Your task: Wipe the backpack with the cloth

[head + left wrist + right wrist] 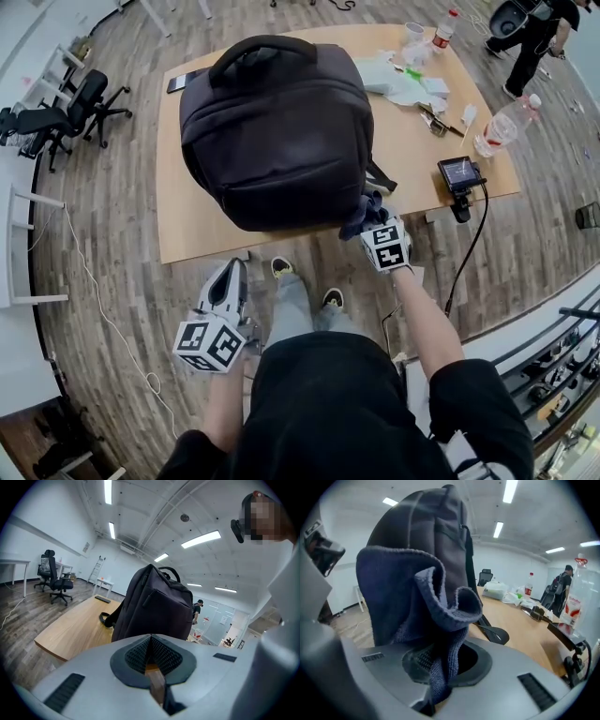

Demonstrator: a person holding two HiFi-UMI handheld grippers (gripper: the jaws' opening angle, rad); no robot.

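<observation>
A dark backpack [277, 131] stands upright on the wooden table [187, 216], handle on top. It also fills the left gripper view [157, 604] and rises behind the cloth in the right gripper view [436, 522]. My right gripper [375, 223] is shut on a dark blue cloth [364, 212], which bunches up between its jaws [436, 606] and touches the backpack's lower front corner. My left gripper [228, 281] hangs below the table's near edge, off the backpack, jaws shut with nothing between them [151, 656].
On the table's right side lie a plastic bottle [502, 127], a small screen device [459, 173] with a cable, white bags [398, 80] and a cup. A phone [178, 82] lies at the left. Office chairs [80, 103] stand on the floor. A person [534, 33] walks far right.
</observation>
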